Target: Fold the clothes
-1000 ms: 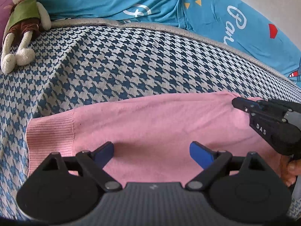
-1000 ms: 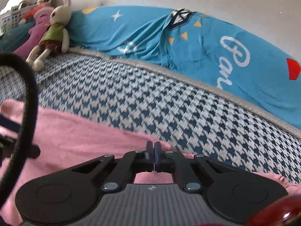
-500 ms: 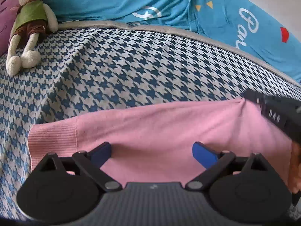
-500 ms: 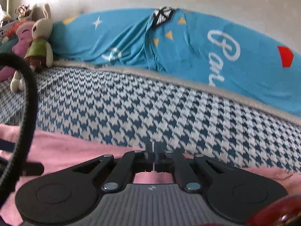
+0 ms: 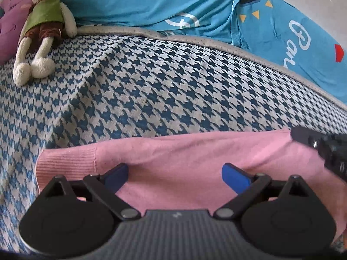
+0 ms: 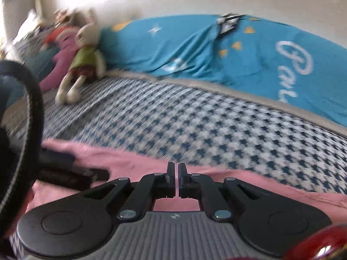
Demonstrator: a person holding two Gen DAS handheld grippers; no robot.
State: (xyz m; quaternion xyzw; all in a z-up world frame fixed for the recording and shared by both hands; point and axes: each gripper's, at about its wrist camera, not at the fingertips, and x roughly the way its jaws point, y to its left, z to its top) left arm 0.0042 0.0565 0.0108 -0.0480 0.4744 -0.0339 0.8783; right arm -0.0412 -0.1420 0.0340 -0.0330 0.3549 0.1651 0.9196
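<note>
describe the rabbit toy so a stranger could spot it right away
Look to the far left end of the houndstooth bedspread, where it meets the blue sheet. The rabbit toy lies there beside a purple plush; only it is cream, with a green shirt and brown shorts.

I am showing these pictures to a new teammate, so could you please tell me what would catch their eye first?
A pink sweater lies spread on a blue-and-white checked bedspread, filling the near part of both views. The left hand-held gripper hangs open over it, while the right hand-held gripper is shut at its far edge. A stuffed rabbit leans at the back left, beside a bright blue blanket along the wall.
</note>
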